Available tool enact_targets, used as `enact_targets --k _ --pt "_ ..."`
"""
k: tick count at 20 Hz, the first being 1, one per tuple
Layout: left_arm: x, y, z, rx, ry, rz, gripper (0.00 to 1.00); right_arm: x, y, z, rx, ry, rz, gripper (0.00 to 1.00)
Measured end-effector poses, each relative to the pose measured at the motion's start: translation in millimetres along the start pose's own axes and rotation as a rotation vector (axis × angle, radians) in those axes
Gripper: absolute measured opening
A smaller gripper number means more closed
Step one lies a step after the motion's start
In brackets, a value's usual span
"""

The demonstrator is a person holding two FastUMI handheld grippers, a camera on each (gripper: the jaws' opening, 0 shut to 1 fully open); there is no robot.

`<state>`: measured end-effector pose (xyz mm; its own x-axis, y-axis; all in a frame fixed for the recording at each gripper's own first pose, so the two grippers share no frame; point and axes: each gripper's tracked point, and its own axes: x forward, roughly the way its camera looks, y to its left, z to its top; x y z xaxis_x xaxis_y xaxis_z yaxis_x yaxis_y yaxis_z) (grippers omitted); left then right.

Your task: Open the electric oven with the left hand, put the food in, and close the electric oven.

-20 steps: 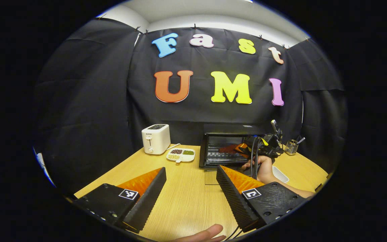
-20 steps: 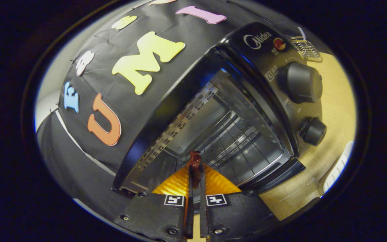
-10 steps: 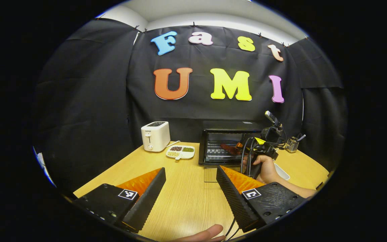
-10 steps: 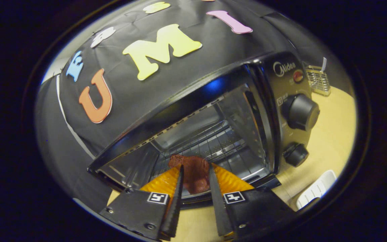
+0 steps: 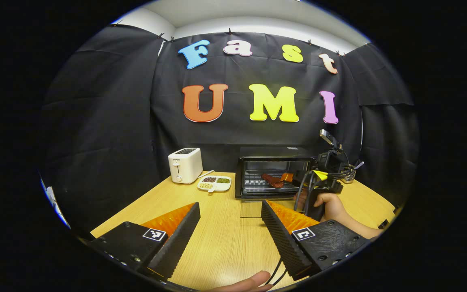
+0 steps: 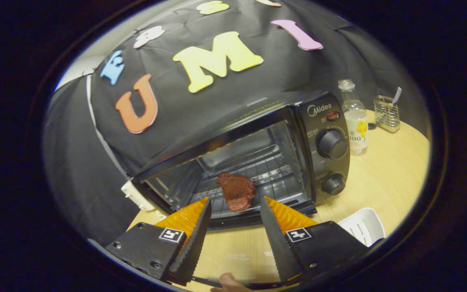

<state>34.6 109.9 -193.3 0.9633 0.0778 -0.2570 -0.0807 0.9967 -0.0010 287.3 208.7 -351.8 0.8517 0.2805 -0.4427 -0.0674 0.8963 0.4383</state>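
Counter [image 5: 225, 239]: pale wood, carrying everything in the booth.

Electric oven [image 6: 322, 134] stood at the back of the counter, mouth open, its glass door [image 5: 251, 209] lying flat toward the near edge. The door looked stiff and hinged low; probably best taken at its free front edge and swung up. Being glass, it wants a gentle close.

White toaster [image 5: 185, 164] sat to one side of the oven, a sectioned dish [image 5: 214, 183] beside it. A bottle [image 6: 354, 121] and a wire holder [image 6: 385, 113] stood on the other side.

Left claw [image 5: 229, 227] hung low over the counter, well short of the door, fingers spread, empty.

Right claw [image 6: 233, 227] sat just outside the oven mouth, fingers spread, empty.

Food [image 6: 236, 191]: a dark red, flat slab, lying on the oven rack, free of both claws. It looked light and soft, likely to flop if lifted by an edge. Placement judged done; closing remained.
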Motion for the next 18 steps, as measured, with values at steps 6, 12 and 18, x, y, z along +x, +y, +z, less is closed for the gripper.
enact_targets --k 6,12,18 --pt "-3 -20 5 -0.004 0.004 -0.033 0.97 -75 1 24 -0.136 -0.094 0.039 0.94" --pt "15 -38 0 0.003 0.031 -0.059 0.97 -164 4 69 -0.235 -0.209 0.058 1.00" --pt "56 -89 -23 0.004 0.062 -0.182 0.94 -262 4 122 -0.313 -0.348 0.058 1.00"
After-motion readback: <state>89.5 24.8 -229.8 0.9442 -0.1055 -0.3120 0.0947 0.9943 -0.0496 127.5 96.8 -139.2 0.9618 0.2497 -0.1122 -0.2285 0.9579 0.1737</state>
